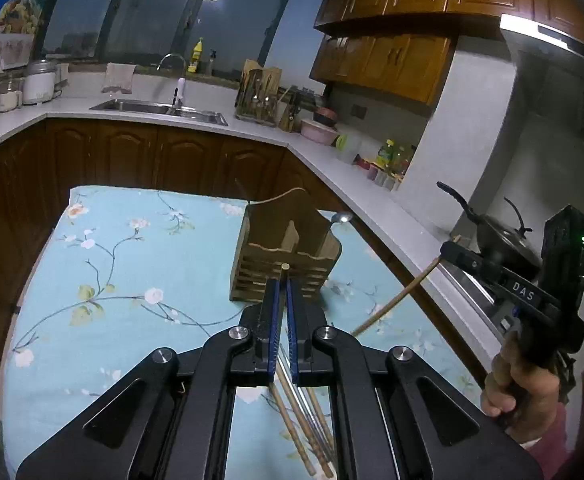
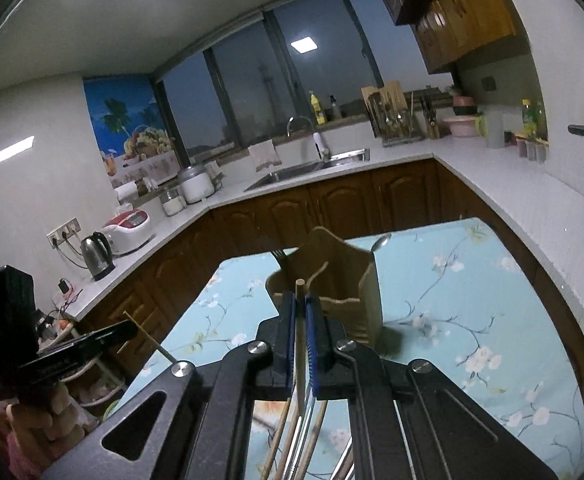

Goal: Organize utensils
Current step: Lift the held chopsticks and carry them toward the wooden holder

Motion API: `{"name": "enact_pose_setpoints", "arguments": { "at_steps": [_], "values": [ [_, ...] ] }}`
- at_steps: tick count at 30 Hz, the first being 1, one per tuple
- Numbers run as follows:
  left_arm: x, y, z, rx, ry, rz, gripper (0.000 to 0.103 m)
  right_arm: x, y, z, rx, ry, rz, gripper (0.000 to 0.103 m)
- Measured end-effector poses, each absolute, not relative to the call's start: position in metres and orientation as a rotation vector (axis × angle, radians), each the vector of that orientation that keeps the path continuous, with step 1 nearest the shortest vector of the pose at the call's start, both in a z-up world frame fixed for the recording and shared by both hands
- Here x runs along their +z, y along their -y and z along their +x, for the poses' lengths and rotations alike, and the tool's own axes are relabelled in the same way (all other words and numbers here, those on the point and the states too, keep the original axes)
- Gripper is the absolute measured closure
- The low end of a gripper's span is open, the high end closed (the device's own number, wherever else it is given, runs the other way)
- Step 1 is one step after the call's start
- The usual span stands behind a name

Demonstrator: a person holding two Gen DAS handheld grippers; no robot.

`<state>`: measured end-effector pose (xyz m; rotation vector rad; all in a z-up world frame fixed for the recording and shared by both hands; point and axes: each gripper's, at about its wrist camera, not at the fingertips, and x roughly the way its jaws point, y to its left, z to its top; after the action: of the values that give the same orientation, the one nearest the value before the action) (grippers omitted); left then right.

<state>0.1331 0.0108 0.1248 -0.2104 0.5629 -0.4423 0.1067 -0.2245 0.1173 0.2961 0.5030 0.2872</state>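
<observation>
Above the floral-clothed counter (image 1: 123,248), both claws tilt downward, left claw (image 1: 283,276) and right claw (image 2: 300,296) each pinching one round wooden chopstick (image 1: 285,267), the slatted wooden holder (image 1: 287,252) at twelve o'clock.

A wooden holder (image 1: 285,250) stands on the bench (image 1: 131,264), toward its far right part, with a spoon (image 1: 342,217) in its right compartment and a fork (image 2: 279,255) at its left side. Loose chopsticks (image 1: 304,432) lie on the bench nearer the person, below the tools. Behind the bench runs a counter (image 1: 251,132) carrying a sink (image 1: 159,110), with a window (image 1: 163,12) behind it.
</observation>
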Motion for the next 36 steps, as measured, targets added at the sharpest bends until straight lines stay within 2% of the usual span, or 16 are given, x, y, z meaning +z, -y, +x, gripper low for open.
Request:
{"name": "enact_pose_setpoints", "arguments": {
  "at_steps": [20, 24, 27, 30, 32, 34, 36],
  "values": [
    [0.143, -0.011, 0.134, -0.443, -0.517, -0.196, 0.103, 0.127, 0.23, 0.11, 0.288, -0.484, 0.305, 0.098],
    [0.131, -0.015, 0.144, -0.406, -0.555, -0.193, 0.103, 0.129, 0.231, 0.112, 0.285, -0.485, 0.314, 0.098],
    [0.106, -0.021, 0.168, -0.364, -0.649, -0.214, 0.103, 0.13, 0.233, 0.112, 0.287, -0.483, 0.327, 0.098],
    [0.074, -0.024, 0.196, -0.318, -0.741, -0.217, 0.098, 0.131, 0.234, 0.112, 0.291, -0.481, 0.333, 0.098],
    [0.051, -0.019, 0.217, -0.299, -0.8, -0.199, 0.091, 0.129, 0.237, 0.112, 0.296, -0.48, 0.341, 0.098],
    [0.029, -0.013, 0.239, -0.275, -0.857, -0.183, 0.079, 0.129, 0.239, 0.114, 0.3, -0.479, 0.347, 0.098],
    [0.007, -0.006, 0.261, -0.258, -0.912, -0.173, 0.079, 0.127, 0.24, 0.113, 0.302, -0.48, 0.348, 0.098]
  ]
}}
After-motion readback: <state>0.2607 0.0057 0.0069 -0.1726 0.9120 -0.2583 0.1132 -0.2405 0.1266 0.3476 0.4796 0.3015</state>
